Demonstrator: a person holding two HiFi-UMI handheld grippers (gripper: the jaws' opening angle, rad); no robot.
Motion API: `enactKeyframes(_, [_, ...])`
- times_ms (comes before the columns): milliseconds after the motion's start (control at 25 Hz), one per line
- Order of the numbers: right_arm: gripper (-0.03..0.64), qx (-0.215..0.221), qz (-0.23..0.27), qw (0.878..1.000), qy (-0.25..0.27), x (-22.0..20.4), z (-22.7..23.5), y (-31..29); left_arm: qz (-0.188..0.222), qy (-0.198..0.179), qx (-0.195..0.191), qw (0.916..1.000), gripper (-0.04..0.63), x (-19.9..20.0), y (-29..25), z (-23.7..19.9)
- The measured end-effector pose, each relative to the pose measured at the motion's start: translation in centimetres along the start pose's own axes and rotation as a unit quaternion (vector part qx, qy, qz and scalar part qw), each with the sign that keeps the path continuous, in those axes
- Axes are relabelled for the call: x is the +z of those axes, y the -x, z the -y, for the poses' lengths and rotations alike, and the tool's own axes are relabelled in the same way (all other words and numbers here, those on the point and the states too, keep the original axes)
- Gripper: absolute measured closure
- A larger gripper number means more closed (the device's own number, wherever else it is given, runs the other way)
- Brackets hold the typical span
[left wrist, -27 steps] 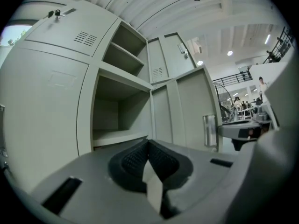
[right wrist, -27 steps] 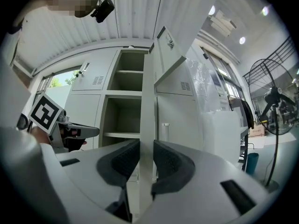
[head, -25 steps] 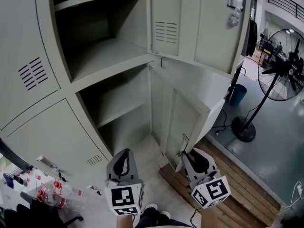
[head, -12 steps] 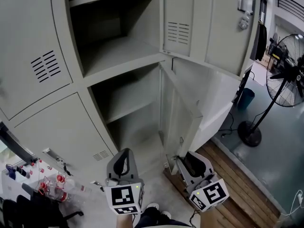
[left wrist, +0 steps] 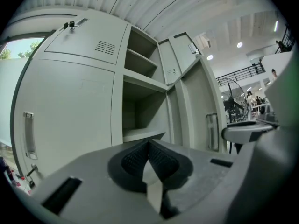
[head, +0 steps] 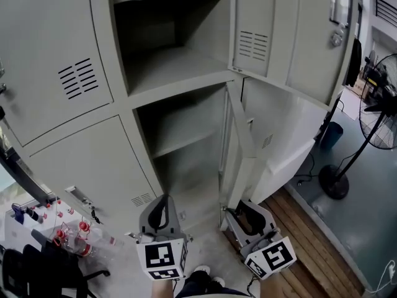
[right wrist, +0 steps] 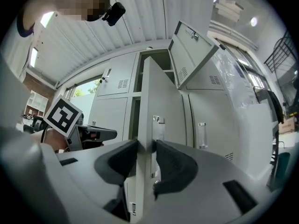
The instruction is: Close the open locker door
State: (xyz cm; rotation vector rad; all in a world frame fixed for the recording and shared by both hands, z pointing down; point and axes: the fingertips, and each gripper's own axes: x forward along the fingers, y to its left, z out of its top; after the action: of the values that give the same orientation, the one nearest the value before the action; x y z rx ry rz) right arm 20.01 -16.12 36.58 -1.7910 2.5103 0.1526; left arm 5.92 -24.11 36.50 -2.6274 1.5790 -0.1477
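Note:
The grey locker's lower door [head: 243, 148] stands partly open and shows nearly edge-on in the head view, beside its empty lower compartment [head: 186, 135]. My right gripper [head: 231, 211] is at the door's bottom free edge. In the right gripper view the door edge [right wrist: 161, 101] with its handle plate [right wrist: 158, 125] runs between the jaws of the right gripper [right wrist: 146, 146]. Those jaws are opening, with a thin gap at the right pad. My left gripper [head: 162, 198] hangs in front of the compartment, apart from the door. It is shut and empty, and its pads meet in the left gripper view [left wrist: 148, 143].
The upper compartment [head: 167, 48] is open too, and its door [head: 291, 36] swings out to the right above the lower one. Closed lockers [head: 68, 79] stand at the left. Several bottles [head: 68, 238] lie at the lower left. A standing fan [head: 378, 104], a blue bin [head: 332, 134] and a wooden pallet [head: 310, 228] are at the right.
The lower door has swung left toward the locker, from wide open to almost edge-on. My right gripper moved left with it. The left gripper stayed about where it was.

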Motion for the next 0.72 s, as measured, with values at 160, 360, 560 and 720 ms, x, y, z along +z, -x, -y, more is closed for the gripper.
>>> enactKeyframes(160, [0.484, 0.030, -0.001, 1.000, 0.009, -0.1, -1.6, -1.3, -0.002, 0.002, 0.012, 0.9999, 0.594, -0.2, 0.3, -0.9])
enactKeyframes(360, [0.486, 0.047, -0.001, 0.999, 0.009, -0.2, -2.9, -2.9, -0.005, 0.000, 0.026, 0.9996, 0.594, -0.5, 0.8, -2.3])
enactKeyframes(560, [0.486, 0.054, -0.001, 0.998, 0.014, -0.4, -3.8, -4.2, -0.008, 0.006, 0.049, 0.9988, 0.594, -0.8, 1.3, -4.3])
enactKeyframes(720, [0.486, 0.060, -0.001, 0.998, 0.013, -0.4, -4.4, -5.2, -0.009, 0.008, 0.061, 0.9980, 0.594, -1.0, 1.6, -5.5])
